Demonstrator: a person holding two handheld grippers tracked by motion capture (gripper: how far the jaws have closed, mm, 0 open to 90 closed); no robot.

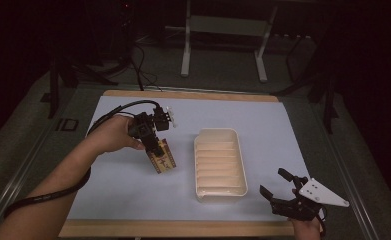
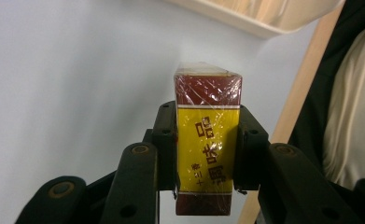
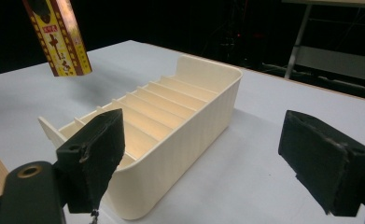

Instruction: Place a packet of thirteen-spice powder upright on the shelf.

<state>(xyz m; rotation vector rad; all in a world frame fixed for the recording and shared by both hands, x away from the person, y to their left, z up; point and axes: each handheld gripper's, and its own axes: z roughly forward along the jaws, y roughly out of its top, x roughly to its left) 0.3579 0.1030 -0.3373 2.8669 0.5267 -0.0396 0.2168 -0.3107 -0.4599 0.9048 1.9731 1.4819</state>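
Two hand-held grippers are in use over the desk (image 1: 133,200). The left hand-held gripper (image 1: 155,145) is clamped on a slim red-and-yellow box (image 1: 163,157) wrapped in clear film, jaws pressing its two narrow sides around the yellow band; the same grip is confirmed in the left gripper view, box (image 2: 207,149) standing out beyond the jaw tips. The box is held clear of the desk surface, tilted, long axis running down and toward the person's right. The cream slotted tray (image 1: 240,165) rests on the desk just to the right of the box, its long axis running away from the person, dividers crossing it. The right hand-held gripper (image 1: 278,192) is empty with jaws spread wide, near the tray's near right corner. Judgement: the box is likely bound for a slot; the left hand is the carrier, and the box must travel rightward and be turned to match the dividers.
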